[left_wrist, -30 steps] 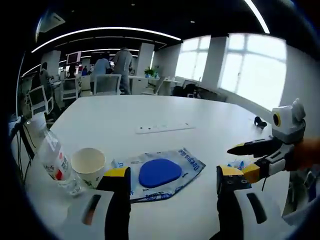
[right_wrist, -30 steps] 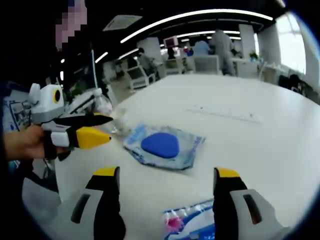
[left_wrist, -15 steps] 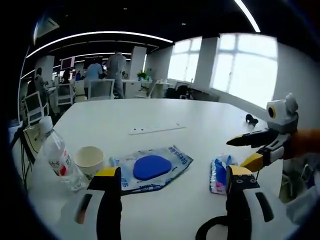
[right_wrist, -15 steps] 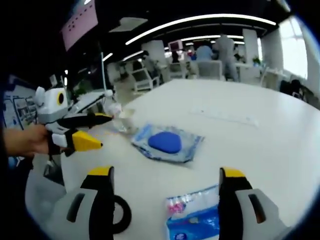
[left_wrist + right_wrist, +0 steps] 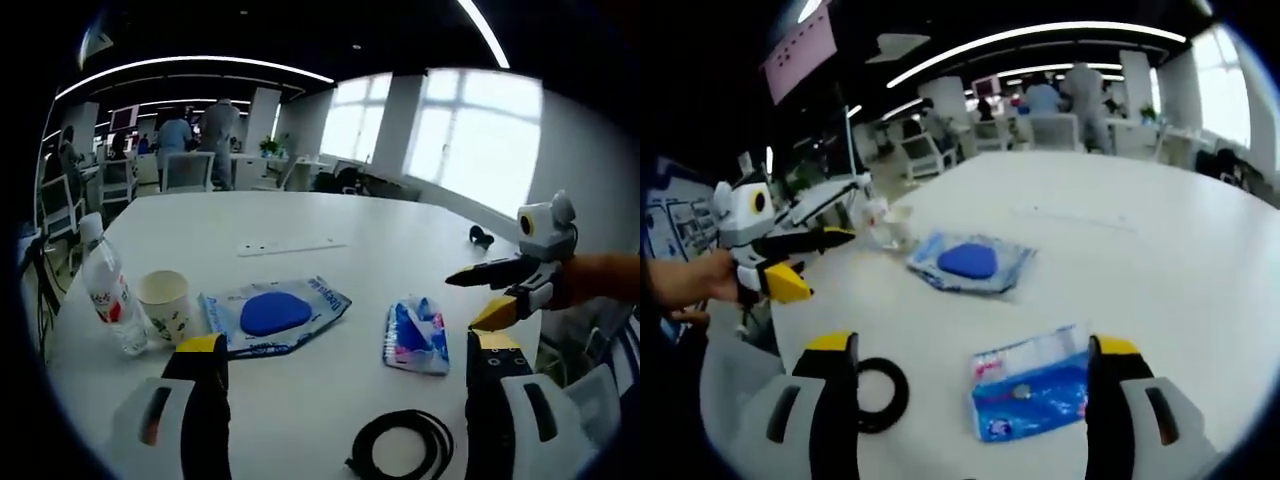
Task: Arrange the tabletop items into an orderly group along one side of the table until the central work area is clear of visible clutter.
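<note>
On the white table point(image 5: 330, 215) lie a clear packet holding a blue pad point(image 5: 272, 313) point(image 5: 968, 261), a blue-and-pink wipes pack point(image 5: 414, 334) point(image 5: 1031, 381) and a coiled black cable point(image 5: 402, 444) point(image 5: 876, 394). A paper cup point(image 5: 166, 303) point(image 5: 899, 224) and a plastic water bottle point(image 5: 104, 290) stand at the left edge. My left gripper point(image 5: 347, 355) is open above the near table edge, with nothing between its jaws. My right gripper point(image 5: 970, 352) is open too, over the wipes pack. Each gripper appears in the other's view point(image 5: 492, 291) point(image 5: 805, 263).
A white power strip point(image 5: 283, 245) point(image 5: 1074, 220) lies further across the table, and a small dark object point(image 5: 481, 237) sits near the far right edge. Office chairs, desks and people stand beyond the table. A hand point(image 5: 690, 280) holds the left gripper.
Both cameras have pulled back and up from the table, so the wipes pack and the black cable have come into sight. The objects themselves have not moved.
</note>
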Available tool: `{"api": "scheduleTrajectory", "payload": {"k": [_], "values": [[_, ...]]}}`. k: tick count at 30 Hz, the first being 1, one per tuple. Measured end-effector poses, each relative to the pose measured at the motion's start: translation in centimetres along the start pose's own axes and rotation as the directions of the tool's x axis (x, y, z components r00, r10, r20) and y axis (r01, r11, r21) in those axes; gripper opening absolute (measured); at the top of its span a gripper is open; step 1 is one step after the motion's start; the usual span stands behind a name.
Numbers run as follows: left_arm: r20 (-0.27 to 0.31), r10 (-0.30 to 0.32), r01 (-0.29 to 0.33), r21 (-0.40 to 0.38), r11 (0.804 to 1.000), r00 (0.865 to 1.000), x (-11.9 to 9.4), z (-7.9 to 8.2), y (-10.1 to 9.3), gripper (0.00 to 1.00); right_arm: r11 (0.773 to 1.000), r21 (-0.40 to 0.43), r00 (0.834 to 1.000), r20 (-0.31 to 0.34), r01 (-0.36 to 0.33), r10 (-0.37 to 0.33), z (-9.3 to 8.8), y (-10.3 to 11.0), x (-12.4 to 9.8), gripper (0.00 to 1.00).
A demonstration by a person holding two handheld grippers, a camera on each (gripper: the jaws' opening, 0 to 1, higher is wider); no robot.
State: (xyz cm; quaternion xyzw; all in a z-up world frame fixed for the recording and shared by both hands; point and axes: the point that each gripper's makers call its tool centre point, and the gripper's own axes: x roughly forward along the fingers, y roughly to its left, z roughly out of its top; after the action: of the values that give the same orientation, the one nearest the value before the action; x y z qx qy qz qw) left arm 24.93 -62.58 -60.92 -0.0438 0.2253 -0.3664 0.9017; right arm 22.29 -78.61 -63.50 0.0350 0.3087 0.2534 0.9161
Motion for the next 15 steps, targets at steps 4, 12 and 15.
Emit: {"api": "scheduleTrajectory", "payload": {"k": [4, 12, 15], "values": [[-0.018, -0.008, 0.008, -0.003, 1.000, 1.000, -0.4, -0.9, -0.7, 1.00, 1.000, 0.015, 1.000, -0.008, 0.000, 0.000, -0.7, 0.1, -0.5, 0.94], [-0.040, -0.027, 0.027, -0.011, 1.000, 0.999, -0.6, -2.1, -2.6, 1.00, 0.999, 0.033, 1.000, -0.014, 0.016, -0.015, -1.8, -0.6, -1.6, 0.95], [-0.054, -0.046, 0.046, 0.000, 0.999, 0.997, -0.4, -2.6, -3.9, 1.00, 0.999, 0.030, 0.999, -0.032, 0.023, -0.022, -2.6, -1.1, -1.9, 0.95]]}}
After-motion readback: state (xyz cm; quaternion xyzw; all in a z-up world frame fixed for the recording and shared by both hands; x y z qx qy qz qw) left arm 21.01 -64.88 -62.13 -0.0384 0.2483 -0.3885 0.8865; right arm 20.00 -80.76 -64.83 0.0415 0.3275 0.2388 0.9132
